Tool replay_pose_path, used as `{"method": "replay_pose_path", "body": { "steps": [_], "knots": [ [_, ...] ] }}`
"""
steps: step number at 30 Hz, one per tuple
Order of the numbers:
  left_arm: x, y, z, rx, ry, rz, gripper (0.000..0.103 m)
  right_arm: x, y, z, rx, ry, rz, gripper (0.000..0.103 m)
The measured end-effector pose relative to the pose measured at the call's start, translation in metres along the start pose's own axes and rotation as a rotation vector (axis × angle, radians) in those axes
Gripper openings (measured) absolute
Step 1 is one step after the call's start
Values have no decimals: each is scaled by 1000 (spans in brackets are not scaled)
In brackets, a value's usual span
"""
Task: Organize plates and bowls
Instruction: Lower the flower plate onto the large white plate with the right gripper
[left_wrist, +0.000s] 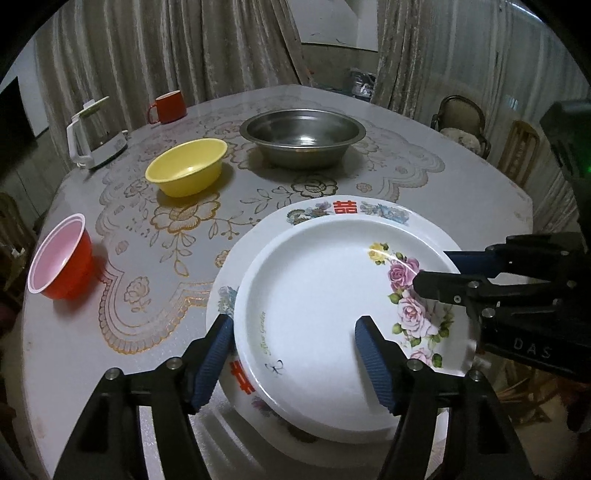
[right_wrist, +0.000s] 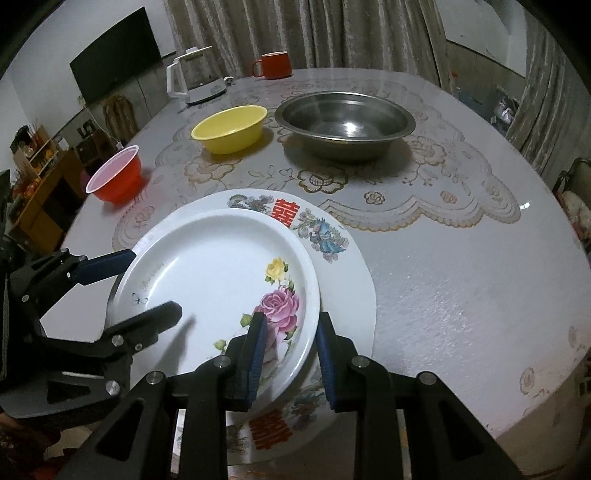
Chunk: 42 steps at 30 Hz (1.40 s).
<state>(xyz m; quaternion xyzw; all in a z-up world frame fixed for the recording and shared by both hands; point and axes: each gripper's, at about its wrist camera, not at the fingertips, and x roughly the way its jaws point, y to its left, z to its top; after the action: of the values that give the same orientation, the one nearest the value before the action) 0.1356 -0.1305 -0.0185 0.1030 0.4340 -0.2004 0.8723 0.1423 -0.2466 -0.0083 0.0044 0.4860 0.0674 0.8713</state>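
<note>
So the round table (right_wrist: 461, 266) has a lace-pattern cover, with a steel basin (right_wrist: 345, 125), yellow bowl (right_wrist: 231, 129) and red bowl (right_wrist: 116, 179) further back. Up front, the rose plate (right_wrist: 207, 280) sits on the bigger plate (right_wrist: 343, 291). Right gripper (right_wrist: 290, 354) is clamped on the rose plate's rim; left gripper (left_wrist: 295, 354) straddles the opposite rim, jaws loose.
</note>
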Motion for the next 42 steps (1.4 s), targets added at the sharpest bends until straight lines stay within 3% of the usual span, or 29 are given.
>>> {"method": "replay_pose_path", "body": {
  "steps": [22, 30, 42],
  "knots": [
    [0, -5, 0, -31, 9, 24, 69, -3, -1, 1, -6, -14, -26, 28],
    [4, -10, 1, -15, 11, 18, 69, -7, -11, 3, 55, -40, -19, 28],
    [-8, 6, -2, -104, -8, -5, 69, -17, -13, -6, 52, -29, -11, 28]
  ]
}}
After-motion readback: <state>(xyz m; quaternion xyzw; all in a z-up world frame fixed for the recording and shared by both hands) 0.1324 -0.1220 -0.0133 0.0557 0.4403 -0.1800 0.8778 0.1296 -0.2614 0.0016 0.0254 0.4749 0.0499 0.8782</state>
